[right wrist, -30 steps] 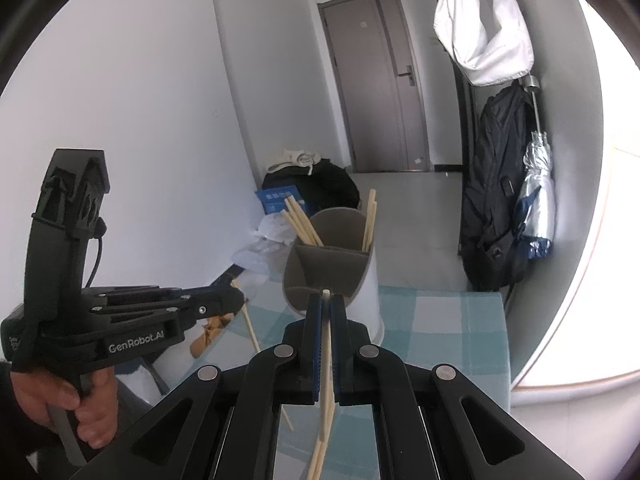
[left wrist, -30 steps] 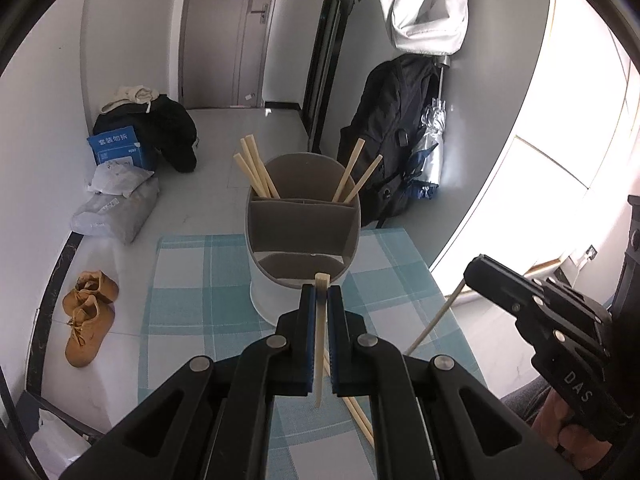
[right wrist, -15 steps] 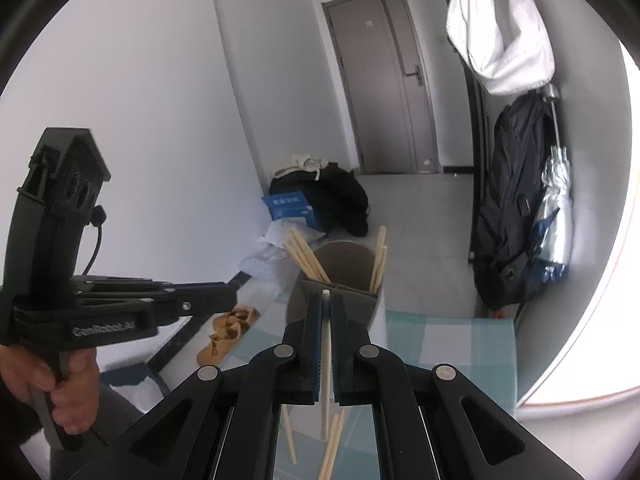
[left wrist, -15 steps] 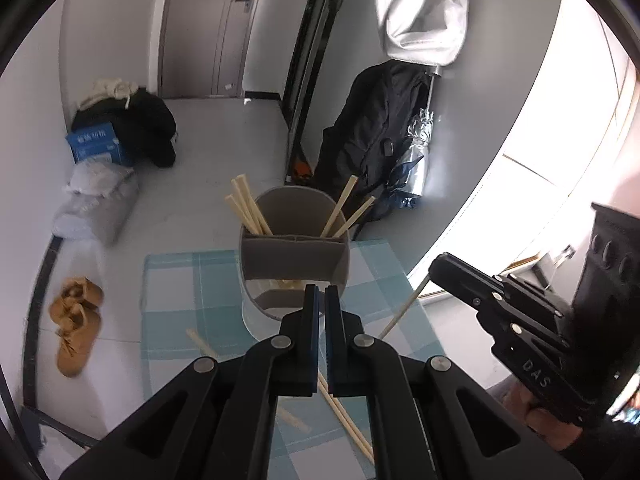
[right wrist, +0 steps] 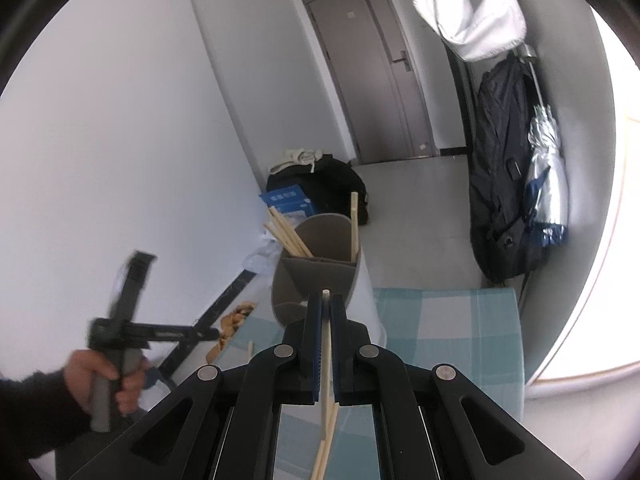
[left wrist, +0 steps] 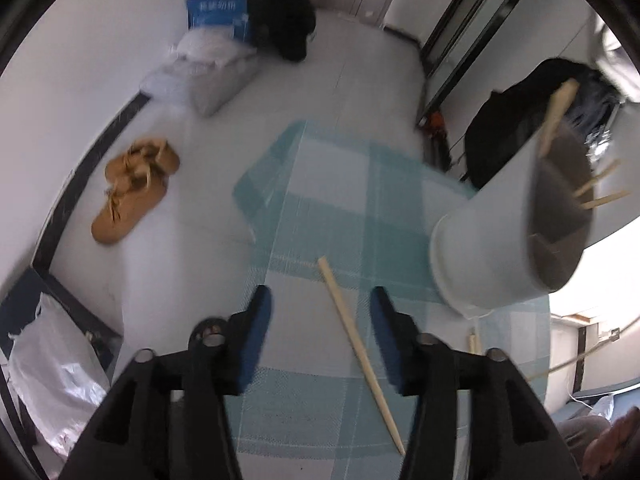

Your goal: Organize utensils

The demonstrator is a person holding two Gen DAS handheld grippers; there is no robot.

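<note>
A loose wooden chopstick (left wrist: 358,354) lay flat on the teal checked cloth of the counter (left wrist: 320,208), running diagonally between the spread fingers of the left hand-held gripper (left wrist: 320,316), which stood open and held nothing. Judged by its look, the stick was light, stiff and thin, with a smooth tapered shaft liable to roll or slip. A grip across the thicker half, near mid-length, would likely hold best, with the pads square to the shaft.

The right hand-held gripper (right wrist: 327,320) was closed on a second chopstick (right wrist: 325,384), clamped near its blunt upper end; the remaining length hung below the jaws. At least one further stick showed under it on the cloth.

The grey divided utensil holder (right wrist: 320,268) stood on the counter directly ahead of the right hand-held gripper. Several chopsticks (right wrist: 288,236) already leaned in its rear compartments. In the left wrist view, which was motion-blurred, the holder sat to the right of the loose stick, apart from it.

Beyond the counter, tan shoes (left wrist: 132,192) lay on the floor.
</note>
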